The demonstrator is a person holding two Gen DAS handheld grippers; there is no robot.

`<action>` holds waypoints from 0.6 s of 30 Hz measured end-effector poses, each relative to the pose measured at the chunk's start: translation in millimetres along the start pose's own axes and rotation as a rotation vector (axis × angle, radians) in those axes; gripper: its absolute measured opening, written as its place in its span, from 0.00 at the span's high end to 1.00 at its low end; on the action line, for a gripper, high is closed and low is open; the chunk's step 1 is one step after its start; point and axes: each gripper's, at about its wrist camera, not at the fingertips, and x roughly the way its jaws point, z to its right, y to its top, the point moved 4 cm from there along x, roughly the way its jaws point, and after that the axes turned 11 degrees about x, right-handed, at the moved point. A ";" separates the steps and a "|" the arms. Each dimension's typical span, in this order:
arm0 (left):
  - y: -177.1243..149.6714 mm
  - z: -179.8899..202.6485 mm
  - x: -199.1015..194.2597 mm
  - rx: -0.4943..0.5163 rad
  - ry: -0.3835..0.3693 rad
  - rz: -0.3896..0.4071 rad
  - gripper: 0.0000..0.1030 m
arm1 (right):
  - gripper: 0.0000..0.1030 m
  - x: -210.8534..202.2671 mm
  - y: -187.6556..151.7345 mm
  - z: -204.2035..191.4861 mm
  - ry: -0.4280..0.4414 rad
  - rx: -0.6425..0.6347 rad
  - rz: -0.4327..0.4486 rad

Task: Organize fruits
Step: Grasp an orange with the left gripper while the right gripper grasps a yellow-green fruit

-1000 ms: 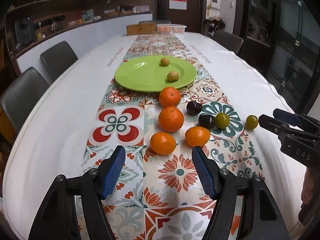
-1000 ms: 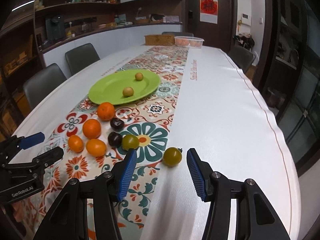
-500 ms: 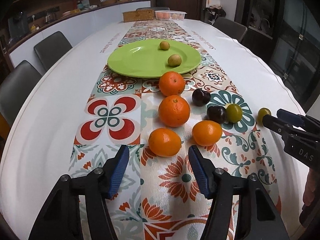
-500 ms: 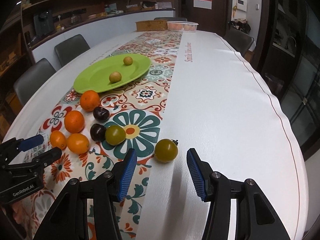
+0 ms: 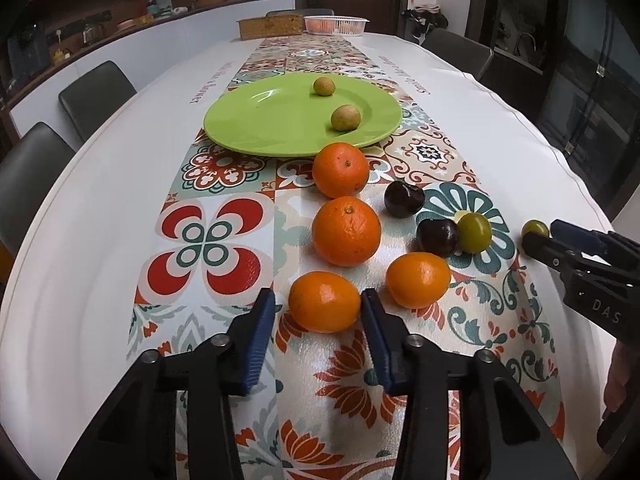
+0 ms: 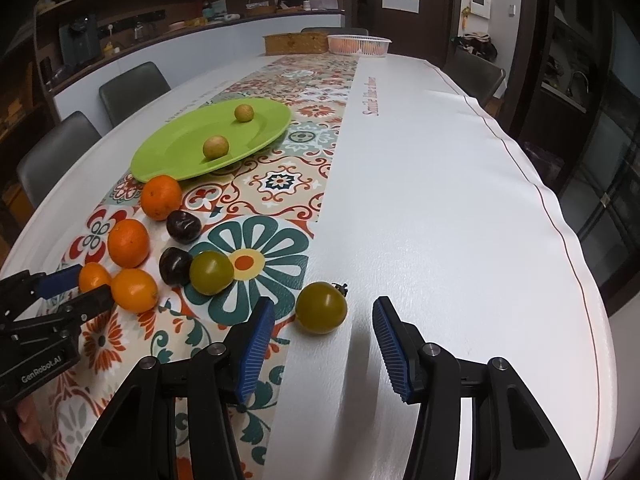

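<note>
The left gripper (image 5: 318, 312) points down at the patterned runner (image 5: 224, 240) on the worktop (image 5: 100, 200), its jaws narrowing around the nearest mandarin (image 5: 324, 302). The fruit sits between the blue pads (image 5: 260, 336), with a sliver of gap showing on each side, so nothing is clamped yet. Just right of this gripper lies a second mandarin (image 5: 418, 280); ahead of it stand two larger oranges (image 5: 346, 230), one behind the other. Farther ahead is the green plate (image 5: 260, 120), bearing two small yellowish fruits (image 5: 346, 117).

The right gripper (image 6: 322, 332) is fairly wide, its jaws closing slowly. A green tomato (image 6: 321, 307) lies between the fingertips, nearer the left pad, touched by neither. Ahead and left of it, a second green tomato (image 6: 211, 272) rests against a dark plum (image 6: 175, 265), with another plum (image 6: 183, 227) beyond.
</note>
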 end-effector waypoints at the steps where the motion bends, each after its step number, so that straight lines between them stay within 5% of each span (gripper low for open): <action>1: 0.4 0.2 -0.5 0.000 -0.004 0.001 0.63 | 0.54 0.6 0.4 -0.1 0.002 -0.001 -0.001; 8: -0.7 -0.4 -3.6 0.002 0.008 0.003 0.65 | 0.71 8.6 -1.4 -0.5 -0.006 -0.012 -0.034; 18: 1.7 0.4 -22.5 -0.001 0.006 0.042 0.65 | 0.72 -10.5 -1.5 -12.9 0.039 -0.056 -0.002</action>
